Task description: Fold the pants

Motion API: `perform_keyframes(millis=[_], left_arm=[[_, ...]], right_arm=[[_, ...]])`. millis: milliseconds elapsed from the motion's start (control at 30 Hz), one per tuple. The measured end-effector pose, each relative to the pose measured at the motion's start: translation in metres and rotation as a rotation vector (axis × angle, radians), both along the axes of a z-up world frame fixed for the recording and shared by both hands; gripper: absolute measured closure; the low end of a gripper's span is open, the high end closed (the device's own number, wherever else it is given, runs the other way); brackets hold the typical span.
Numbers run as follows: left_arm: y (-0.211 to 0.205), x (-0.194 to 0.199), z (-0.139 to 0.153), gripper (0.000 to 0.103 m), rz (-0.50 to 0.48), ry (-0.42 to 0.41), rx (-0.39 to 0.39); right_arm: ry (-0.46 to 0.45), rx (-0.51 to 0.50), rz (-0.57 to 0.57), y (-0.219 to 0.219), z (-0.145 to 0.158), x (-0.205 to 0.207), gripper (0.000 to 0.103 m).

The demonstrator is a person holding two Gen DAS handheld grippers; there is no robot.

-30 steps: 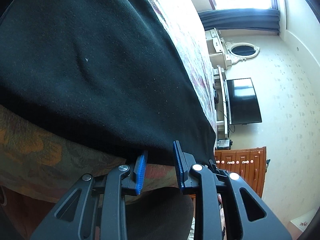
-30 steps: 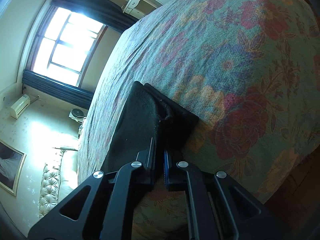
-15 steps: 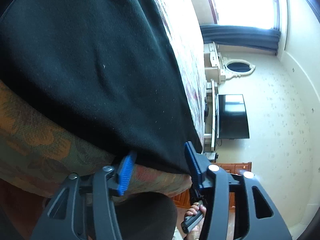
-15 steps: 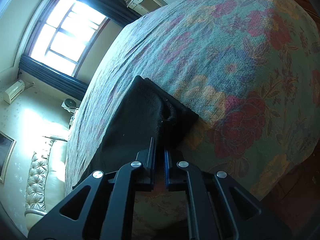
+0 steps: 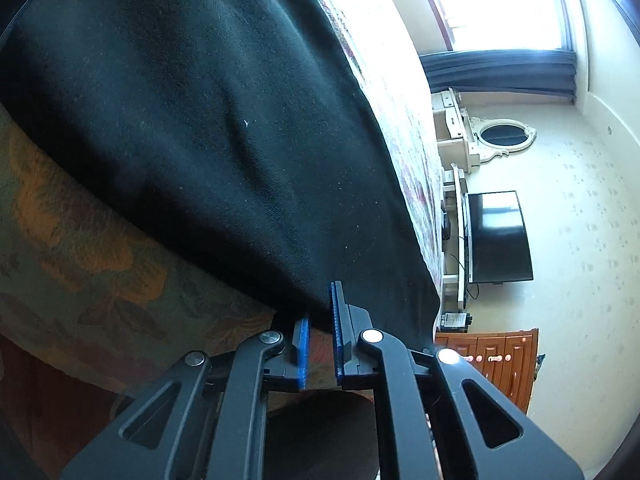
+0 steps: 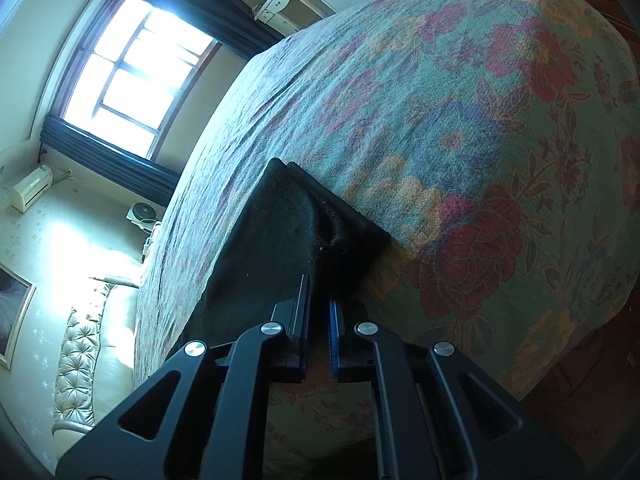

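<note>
1. Left gripper (image 5: 320, 336) is sitting at the near hem of the black pants (image 5: 208, 128). Jaws are narrow, a slim gap showing between the blue pads (image 5: 335, 340); the hem edge is running into that gap, but I cannot tell whether they are gripping it yet.
2. The pants are lying on the floral bedspread (image 5: 80, 280), along the bed's near edge, one end at each gripper.
3. Right gripper (image 6: 319, 332) is pinching the pants (image 6: 280, 248) at the end with the bunched, doubled cuff; jaws nearly together with cloth between.
4. Judgement: this is the grab before a fold. To do it well:
   - get both layers fully between the left pads before lifting;
   - lift both ends level, keeping cloth taut;
   - the right cuff is bunching, so flatten it on landing.
5. Risk: fleece-like cloth looks thick, so a shallow pinch may slip one layer.
6. Writing: no brands or labels readable; the TV (image 5: 500, 236) on the far wall is showing a dark screen.
</note>
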State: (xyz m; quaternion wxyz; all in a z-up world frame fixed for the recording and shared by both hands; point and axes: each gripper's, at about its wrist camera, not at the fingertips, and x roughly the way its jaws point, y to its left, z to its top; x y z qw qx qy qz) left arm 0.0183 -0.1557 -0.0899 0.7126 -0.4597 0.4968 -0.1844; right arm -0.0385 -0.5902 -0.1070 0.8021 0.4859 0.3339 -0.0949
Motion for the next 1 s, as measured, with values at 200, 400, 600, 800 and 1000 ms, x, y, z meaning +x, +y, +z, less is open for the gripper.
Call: perform_keyframes(millis=[200, 400, 600, 800, 1000], left_arm=[[0.0, 0.005, -0.005, 0.087, -0.028, -0.009, -0.021], [-0.009, -0.01, 0.038, 0.025, -0.18, -0.188, 0.075], [0.017, -0.007, 0.085, 0.017, -0.219, -0.434, 0.25], [0.102, 0.028, 0.085, 0.017, -0.068, -0.454, 0.477], [0.196, 0.052, 0.042, 0.017, -0.011, -0.323, 0.59]], right_arm=[[0.011, 0.025, -0.029, -0.007, -0.014, -0.007, 0.094], [-0.02, 0.022, -0.113, -0.026, -0.001, -0.029, 0.082], [-0.081, 0.059, -0.085, -0.042, 0.014, -0.029, 0.045], [-0.07, 0.114, -0.089, -0.042, 0.007, -0.019, 0.043], [-0.058, 0.057, -0.06, -0.057, 0.009, 0.008, 0.037]])
